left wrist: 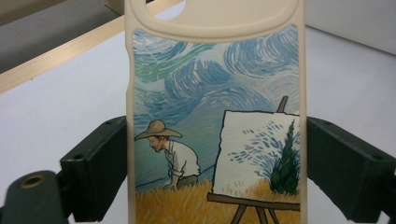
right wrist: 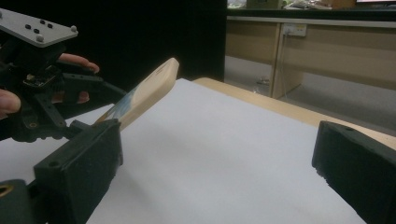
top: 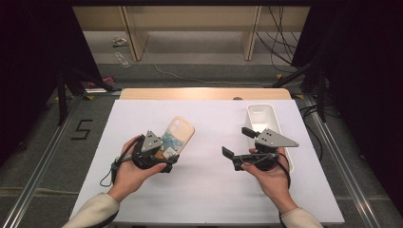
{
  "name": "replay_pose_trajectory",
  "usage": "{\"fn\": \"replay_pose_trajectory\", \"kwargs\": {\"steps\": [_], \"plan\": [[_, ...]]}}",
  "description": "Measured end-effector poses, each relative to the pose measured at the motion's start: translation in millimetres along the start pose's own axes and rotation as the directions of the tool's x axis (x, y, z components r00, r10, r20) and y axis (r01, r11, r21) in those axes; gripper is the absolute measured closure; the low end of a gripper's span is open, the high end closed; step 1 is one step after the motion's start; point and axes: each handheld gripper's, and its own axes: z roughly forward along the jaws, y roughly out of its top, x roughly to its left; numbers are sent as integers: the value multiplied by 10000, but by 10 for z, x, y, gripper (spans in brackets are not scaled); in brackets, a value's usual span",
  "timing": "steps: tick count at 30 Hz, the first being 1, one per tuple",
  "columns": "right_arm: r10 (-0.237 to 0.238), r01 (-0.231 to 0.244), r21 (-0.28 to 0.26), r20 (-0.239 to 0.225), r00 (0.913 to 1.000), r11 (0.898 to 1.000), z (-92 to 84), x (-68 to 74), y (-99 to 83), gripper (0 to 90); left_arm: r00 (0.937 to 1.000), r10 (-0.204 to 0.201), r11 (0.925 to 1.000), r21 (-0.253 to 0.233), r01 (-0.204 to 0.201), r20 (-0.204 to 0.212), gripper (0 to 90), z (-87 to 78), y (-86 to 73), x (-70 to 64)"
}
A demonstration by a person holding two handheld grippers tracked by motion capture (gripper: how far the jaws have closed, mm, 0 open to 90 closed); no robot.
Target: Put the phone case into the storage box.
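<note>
- A cream phone case [left wrist: 215, 116] stood upright between the left gripper's [left wrist: 215, 172] two black jaws, which pressed on its long edges from either side.
- Its printed face showed swirling blue sky, a figure in a straw hat bent over yellow grass, and a canvas on an easel.
- The camera cut-out sat at the top edge.
- Behind it lay a white table surface [left wrist: 56, 107] with a wooden strip [left wrist: 60, 56], perhaps the table's edge.

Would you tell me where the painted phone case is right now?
The phone case is left of centre in the high view, clamped in the left gripper, raised off the table.
</note>
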Motion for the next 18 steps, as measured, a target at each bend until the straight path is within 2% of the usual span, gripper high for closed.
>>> {"fn": "replay_pose_trajectory", "kwargs": {"steps": [18], "plan": [[53,-52,43,-157,9999,10000,118,31,25,27,9996,221,9997,-108,-219,178,112,21,20,-100]]}}
